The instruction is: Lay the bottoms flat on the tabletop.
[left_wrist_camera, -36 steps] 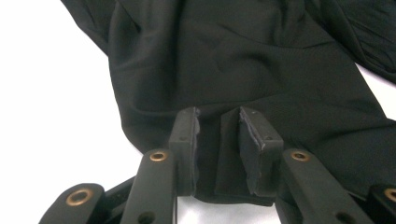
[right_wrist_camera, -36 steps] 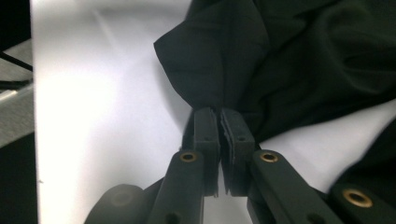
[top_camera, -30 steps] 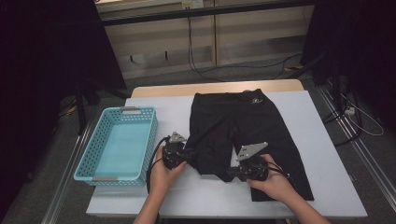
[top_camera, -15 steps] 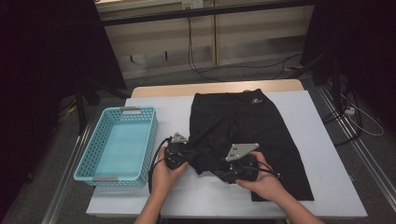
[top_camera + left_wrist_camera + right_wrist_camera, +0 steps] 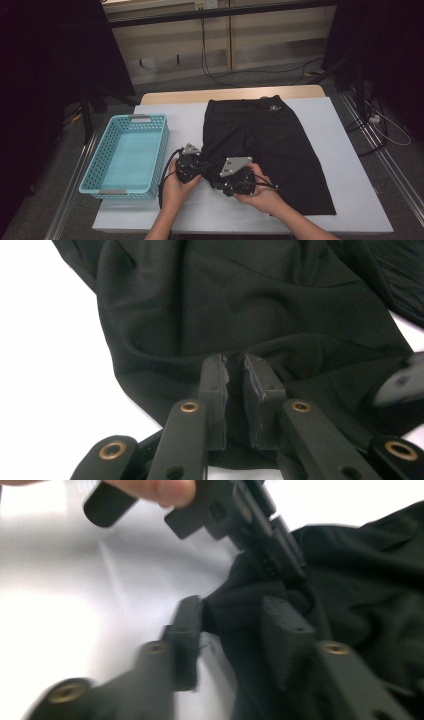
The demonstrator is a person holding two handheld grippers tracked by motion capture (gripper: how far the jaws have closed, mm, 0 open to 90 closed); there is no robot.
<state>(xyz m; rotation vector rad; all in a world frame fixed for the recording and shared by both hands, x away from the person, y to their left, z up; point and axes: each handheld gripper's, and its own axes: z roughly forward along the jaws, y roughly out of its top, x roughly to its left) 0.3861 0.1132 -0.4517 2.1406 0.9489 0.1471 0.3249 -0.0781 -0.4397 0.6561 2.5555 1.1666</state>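
A black garment [image 5: 270, 135] lies flat on the white table [image 5: 350, 200], its waistband with a small white logo at the far end. My left gripper [image 5: 202, 167] is at the garment's near left hem. In the left gripper view its jaws [image 5: 235, 375] are shut on a fold of the black fabric [image 5: 250, 305]. My right gripper [image 5: 215, 179] is just right of it, pointing left. Its jaws [image 5: 232, 625] have just been closing and stand apart, with a corner of the fabric [image 5: 360, 580] between them. The left gripper [image 5: 240, 515] shows close ahead in the right gripper view.
A light blue plastic basket [image 5: 105, 165] stands at the table's left side. Bare white table lies around the garment's near and right sides. Cables trail across the floor beyond the table.
My right gripper has slid left along the near hem until it is next to the left gripper. The left gripper has stayed in place on the fabric.
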